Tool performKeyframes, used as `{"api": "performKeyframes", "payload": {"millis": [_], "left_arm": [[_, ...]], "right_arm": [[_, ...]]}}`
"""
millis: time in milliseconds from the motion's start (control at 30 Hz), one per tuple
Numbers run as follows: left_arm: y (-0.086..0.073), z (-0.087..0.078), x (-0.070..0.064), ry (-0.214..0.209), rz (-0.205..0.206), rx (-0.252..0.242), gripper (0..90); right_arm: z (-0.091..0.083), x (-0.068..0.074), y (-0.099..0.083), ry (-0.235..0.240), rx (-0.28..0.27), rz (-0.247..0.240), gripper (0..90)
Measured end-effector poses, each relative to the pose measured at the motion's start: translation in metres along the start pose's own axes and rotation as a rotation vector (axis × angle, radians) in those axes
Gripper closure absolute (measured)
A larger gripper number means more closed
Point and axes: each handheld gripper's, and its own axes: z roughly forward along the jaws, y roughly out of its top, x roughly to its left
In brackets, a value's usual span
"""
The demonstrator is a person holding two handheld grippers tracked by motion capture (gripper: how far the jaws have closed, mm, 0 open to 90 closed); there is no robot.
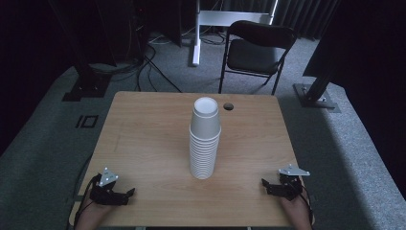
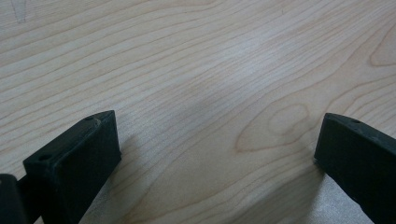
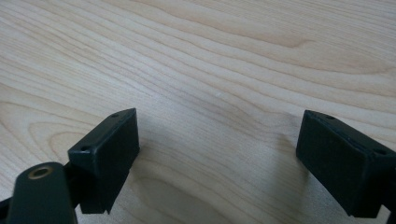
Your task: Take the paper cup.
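A tall stack of white paper cups (image 1: 205, 139) stands upside down in the middle of the wooden table (image 1: 143, 139). My left gripper (image 1: 128, 194) rests at the table's front left corner, jaws wide apart over bare wood (image 2: 215, 126). At the front right corner sits my right gripper (image 1: 266, 186), also open, with nothing but wood grain between its fingers (image 3: 217, 135). Both grippers point inward toward the table's middle, well short of the cups.
A round cable hole (image 1: 228, 106) lies in the tabletop behind the cups. Beyond the table stand a black folding chair (image 1: 256, 50), a white stand leg (image 1: 196, 33), dark frame posts and floor cables on grey carpet.
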Motion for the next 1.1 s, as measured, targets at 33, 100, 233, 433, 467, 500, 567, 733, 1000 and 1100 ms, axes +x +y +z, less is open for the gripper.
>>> {"api": "performKeyframes", "payload": {"millis": [33, 100, 233, 433, 467, 500, 567, 733, 1000, 1100], "left_arm": [[0.000, 0.000, 0.000, 0.000, 0.000, 0.000, 0.2], [0.000, 0.000, 0.000, 0.000, 0.000, 0.000, 0.2], [0.000, 0.000, 0.000, 0.001, 0.000, -0.001, 0.3], [0.000, -0.001, 0.000, -0.014, 0.012, 0.002, 0.3], [0.000, -0.001, 0.000, -0.022, 0.009, 0.003, 0.3], [0.000, -0.001, 0.000, -0.029, 0.000, -0.001, 0.3], [0.001, -0.001, 0.000, -0.041, -0.003, -0.004, 0.3], [0.004, 0.001, -0.002, -0.044, 0.010, 0.007, 0.3], [0.011, 0.000, -0.009, -0.099, 0.031, -0.010, 0.3], [0.015, 0.000, -0.013, -0.115, 0.059, -0.013, 0.3]], "right_arm": [[0.000, 0.000, 0.000, 0.000, 0.000, 0.000, 12.6], [0.000, 0.000, 0.000, 0.000, 0.000, 0.000, 12.6], [0.000, 0.000, 0.000, 0.000, 0.000, 0.000, 12.6], [0.000, 0.000, 0.000, 0.000, 0.000, 0.000, 12.6], [0.000, 0.000, 0.000, 0.000, 0.000, 0.000, 12.6], [0.000, 0.000, 0.000, 0.000, 0.000, 0.000, 12.5], [0.000, 0.000, 0.000, 0.000, 0.000, 0.001, 12.5], [0.000, 0.000, 0.000, 0.000, 0.001, 0.000, 12.4], [0.000, 0.000, 0.000, 0.002, 0.001, -0.001, 12.2], [0.000, 0.000, 0.000, 0.002, 0.001, -0.001, 12.2]]}}
